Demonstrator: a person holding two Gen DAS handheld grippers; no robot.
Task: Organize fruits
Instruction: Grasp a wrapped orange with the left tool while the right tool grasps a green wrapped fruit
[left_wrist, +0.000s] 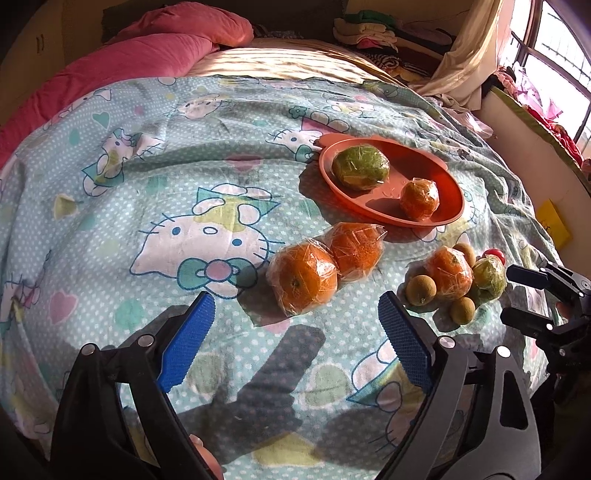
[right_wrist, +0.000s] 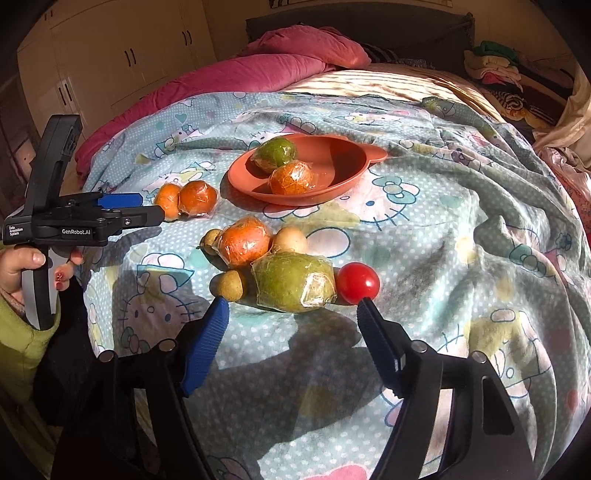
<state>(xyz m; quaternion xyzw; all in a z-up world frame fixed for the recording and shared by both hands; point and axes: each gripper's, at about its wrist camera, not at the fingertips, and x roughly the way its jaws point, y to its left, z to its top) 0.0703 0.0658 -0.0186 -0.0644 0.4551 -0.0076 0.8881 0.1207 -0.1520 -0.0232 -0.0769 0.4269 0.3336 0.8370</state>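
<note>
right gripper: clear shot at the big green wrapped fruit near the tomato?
Probably yes. The right gripper is open, and the green wrapped fruit lies just ahead between its fingers. The red tomato and a small brown fruit crowd its sides.

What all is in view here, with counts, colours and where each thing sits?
plate: one, orange-red, on the bedspread, far side of the fruit
fruit on plate: two, wrapped; green one, orange one in front of it
orange pair: two, wrapped, touching, on the bedspread left of the cluster
cluster: wrapped orange, wrapped green fruit, red tomato, three small tan fruits
bedspread: one, teal cartoon print
quilt: one, pink, far end
clothes pile: far right
left tongs: blue pads, open, empty
right tongs: blue pads, open, empty, near green fruit
</note>
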